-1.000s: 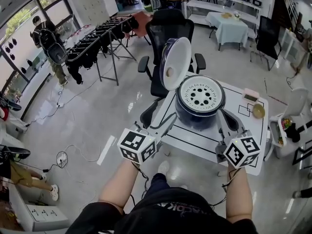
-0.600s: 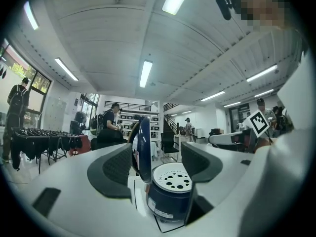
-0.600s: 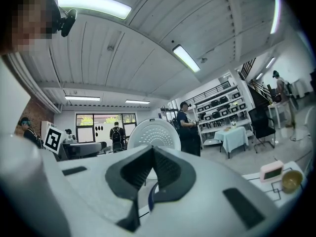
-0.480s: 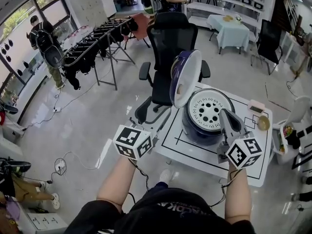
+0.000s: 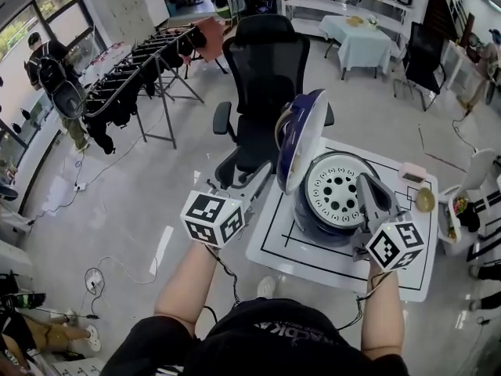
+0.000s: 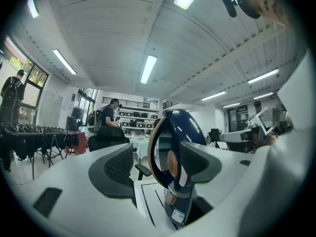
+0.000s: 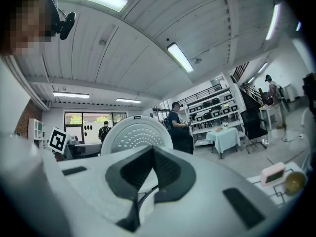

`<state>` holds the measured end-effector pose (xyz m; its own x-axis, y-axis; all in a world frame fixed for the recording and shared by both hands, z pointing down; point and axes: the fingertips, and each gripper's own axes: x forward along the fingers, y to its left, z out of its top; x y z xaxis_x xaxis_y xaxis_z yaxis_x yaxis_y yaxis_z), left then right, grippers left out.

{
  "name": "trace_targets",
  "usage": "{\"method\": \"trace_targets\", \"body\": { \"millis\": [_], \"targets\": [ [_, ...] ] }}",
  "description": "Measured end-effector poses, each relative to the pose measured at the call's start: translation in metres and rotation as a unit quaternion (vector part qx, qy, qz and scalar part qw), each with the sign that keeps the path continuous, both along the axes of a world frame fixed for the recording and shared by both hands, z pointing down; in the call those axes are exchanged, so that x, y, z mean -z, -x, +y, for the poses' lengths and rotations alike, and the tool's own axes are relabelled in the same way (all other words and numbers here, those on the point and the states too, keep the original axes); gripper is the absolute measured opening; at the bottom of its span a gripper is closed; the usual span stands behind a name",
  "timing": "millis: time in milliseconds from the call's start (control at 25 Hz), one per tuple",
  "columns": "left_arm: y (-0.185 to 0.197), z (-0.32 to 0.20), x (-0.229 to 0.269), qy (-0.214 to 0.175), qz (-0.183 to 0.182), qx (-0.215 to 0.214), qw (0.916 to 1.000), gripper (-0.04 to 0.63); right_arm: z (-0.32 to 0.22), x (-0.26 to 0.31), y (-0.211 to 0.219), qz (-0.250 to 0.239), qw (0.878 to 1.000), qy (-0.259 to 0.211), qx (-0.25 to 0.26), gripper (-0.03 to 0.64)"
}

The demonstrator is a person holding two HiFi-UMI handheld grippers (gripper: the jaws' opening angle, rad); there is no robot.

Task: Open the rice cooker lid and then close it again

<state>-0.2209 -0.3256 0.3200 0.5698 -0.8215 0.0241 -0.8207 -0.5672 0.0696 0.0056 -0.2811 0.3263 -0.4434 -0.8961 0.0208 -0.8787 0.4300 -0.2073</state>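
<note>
Navy lid is raised upright on the rice cooker, so closing is judged next. Nothing is held. The left gripper is spread wide, its jaws just narrowed slightly, and the right gripper is clamped empty. The lid must be pushed down.

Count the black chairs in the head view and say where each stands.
2. One black office chair stands just behind the white table, beyond the rice cooker's raised lid; the other black chair is farther back, right of the cloth-covered table. Others may be hidden.
</note>
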Motion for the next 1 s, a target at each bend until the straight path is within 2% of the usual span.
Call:
{"method": "trace_targets", "body": {
  "millis": [640, 1000],
  "targets": [
    [-0.034, -0.088, -0.024, 0.016, -0.028, -0.072, 0.9969, 0.285, -0.023, -0.012, -0.013, 0.002, 0.996, 0.012, -0.083, 0.002],
    [-0.065, -0.113, -0.030, 0.018, -0.036, -0.115, 0.9925, 0.264, -0.020, -0.022, -0.022, 0.000, 0.992, 0.023, -0.127, 0.002]
  ]
}}
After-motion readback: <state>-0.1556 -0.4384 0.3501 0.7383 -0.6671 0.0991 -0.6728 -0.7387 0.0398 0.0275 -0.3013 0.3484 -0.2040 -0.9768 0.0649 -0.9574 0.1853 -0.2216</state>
